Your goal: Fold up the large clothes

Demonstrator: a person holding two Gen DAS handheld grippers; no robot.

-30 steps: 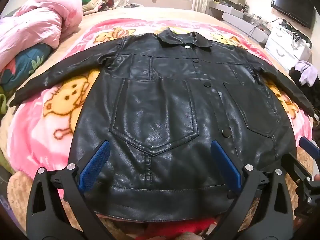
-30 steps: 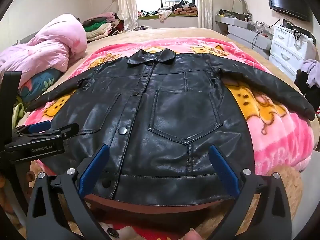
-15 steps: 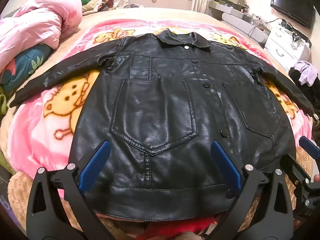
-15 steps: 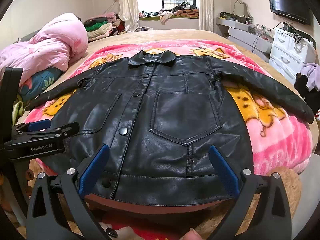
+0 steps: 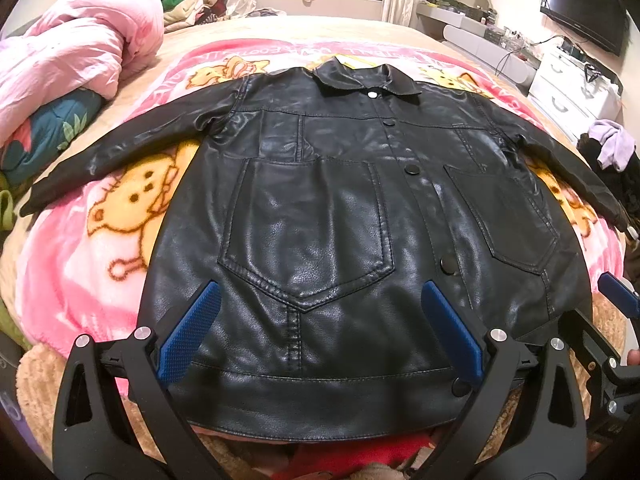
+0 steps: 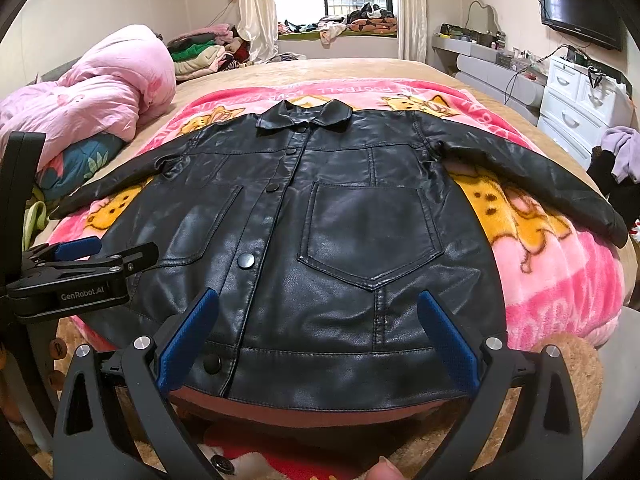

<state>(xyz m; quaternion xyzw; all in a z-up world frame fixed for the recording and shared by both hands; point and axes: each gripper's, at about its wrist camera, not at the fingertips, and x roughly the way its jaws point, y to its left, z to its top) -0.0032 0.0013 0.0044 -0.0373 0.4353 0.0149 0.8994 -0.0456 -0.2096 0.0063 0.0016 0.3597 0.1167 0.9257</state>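
A black leather jacket (image 5: 320, 216) lies flat and buttoned, front up, on a pink cartoon blanket (image 5: 80, 256), with its sleeves spread out to both sides and its collar at the far end. It also shows in the right wrist view (image 6: 320, 232). My left gripper (image 5: 320, 328) is open and empty, hovering over the jacket's hem on its left half. My right gripper (image 6: 316, 336) is open and empty over the hem on the right half. The left gripper (image 6: 76, 268) shows at the left in the right wrist view.
A bundled pink duvet (image 5: 68, 64) lies at the bed's left side. White drawers (image 6: 580, 108) and a heap of clothes (image 6: 620, 160) stand to the right of the bed. A wall-mounted TV (image 6: 576, 12) hangs above them. More clothes are piled by the window (image 6: 200, 52).
Both grippers have drawn back and risen slightly, so the jacket appears a little farther off. The jacket has not moved.
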